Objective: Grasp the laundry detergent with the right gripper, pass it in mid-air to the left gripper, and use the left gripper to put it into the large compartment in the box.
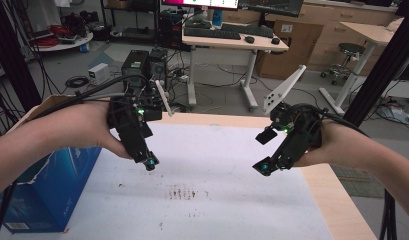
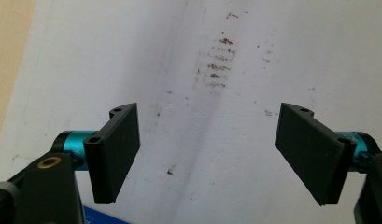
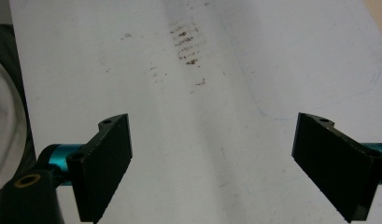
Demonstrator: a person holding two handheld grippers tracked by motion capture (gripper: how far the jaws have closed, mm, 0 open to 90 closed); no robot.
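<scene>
Above the white sheet, both grippers' fingers gape wide, holding nothing.

Desk, stool and cabinets behind.

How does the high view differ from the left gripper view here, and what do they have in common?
High view alone: both hands with the left gripper and right gripper held above the table, a blue box at the table's left edge, and desks and cables behind. Left gripper view alone: its two black fingers close up, wide apart with nothing between them. Shared: the white sheet and its patch of brown marks.
</scene>
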